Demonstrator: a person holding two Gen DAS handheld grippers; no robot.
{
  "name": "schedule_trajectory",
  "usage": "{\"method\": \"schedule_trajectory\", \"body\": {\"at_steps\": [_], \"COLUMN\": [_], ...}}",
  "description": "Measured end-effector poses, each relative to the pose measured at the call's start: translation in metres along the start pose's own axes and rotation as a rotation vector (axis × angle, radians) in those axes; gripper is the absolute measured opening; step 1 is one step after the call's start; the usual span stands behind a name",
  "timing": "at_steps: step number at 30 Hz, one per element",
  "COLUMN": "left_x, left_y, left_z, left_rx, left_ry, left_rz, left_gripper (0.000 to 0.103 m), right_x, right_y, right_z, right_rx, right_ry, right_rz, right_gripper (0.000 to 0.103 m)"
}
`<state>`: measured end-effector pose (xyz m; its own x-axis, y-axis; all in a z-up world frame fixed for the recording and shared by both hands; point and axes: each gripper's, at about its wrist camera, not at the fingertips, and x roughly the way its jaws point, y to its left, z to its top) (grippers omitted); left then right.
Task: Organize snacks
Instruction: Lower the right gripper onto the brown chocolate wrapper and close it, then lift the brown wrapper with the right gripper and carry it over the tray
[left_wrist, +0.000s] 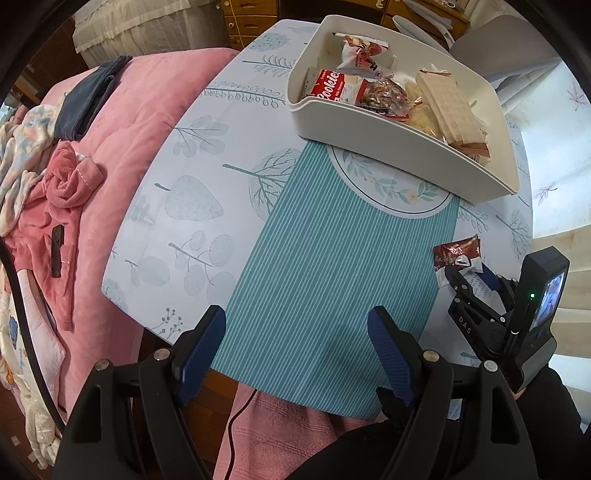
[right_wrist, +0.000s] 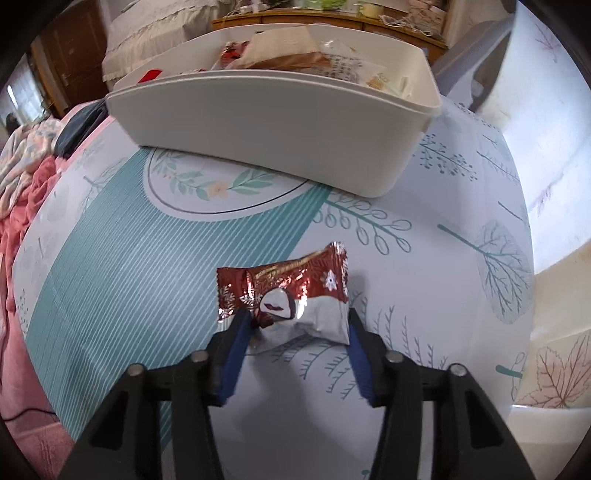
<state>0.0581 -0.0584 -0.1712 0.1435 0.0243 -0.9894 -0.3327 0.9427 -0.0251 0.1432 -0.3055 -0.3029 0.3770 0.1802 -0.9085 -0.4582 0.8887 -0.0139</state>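
A red and silver snack packet (right_wrist: 284, 295) lies on the table's patterned cloth, in front of a white bin (right_wrist: 273, 125). My right gripper (right_wrist: 295, 325) sits low on the table with its blue pads on either side of the packet's near end, touching it; the packet still rests on the cloth. In the left wrist view the same packet (left_wrist: 458, 253) shows at the right gripper's (left_wrist: 467, 275) tips. The white bin (left_wrist: 402, 147) holds several snacks, among them a red Cookies pack (left_wrist: 327, 86) and a wafer pack (left_wrist: 452, 107). My left gripper (left_wrist: 297, 328) is open and empty above the teal striped mat.
A teal striped mat (left_wrist: 325, 266) runs down the table. A pink bed (left_wrist: 122, 147) with crumpled clothes lies to the left of the table. A red cable (left_wrist: 240, 413) hangs below the table's front edge. Wooden drawers (left_wrist: 251, 18) stand behind.
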Motion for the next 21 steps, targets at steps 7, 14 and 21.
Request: {"method": "schedule_trajectory", "body": {"at_steps": [7, 14, 21], "left_x": [-0.003, -0.005, -0.014], "left_y": [-0.007, -0.01, 0.005], "left_z": [0.009, 0.02, 0.039], "left_rx": [0.044, 0.108, 0.152], "left_ry": [-0.013, -0.024, -0.053], "left_rz": [-0.033, -0.089, -0.162], "left_gripper": [0.078, 0.078, 0.078], "right_x": [0.002, 0.002, -0.001], "right_y": [0.002, 0.0, 0.009], "right_z": [0.008, 0.015, 0.018], "right_rx": [0.008, 0.1, 0.222], "right_ry": [0.039, 0.104, 0.211], "right_rz": [0.013, 0.011, -0.014], "right_gripper": [0.031, 0.028, 0.026]}}
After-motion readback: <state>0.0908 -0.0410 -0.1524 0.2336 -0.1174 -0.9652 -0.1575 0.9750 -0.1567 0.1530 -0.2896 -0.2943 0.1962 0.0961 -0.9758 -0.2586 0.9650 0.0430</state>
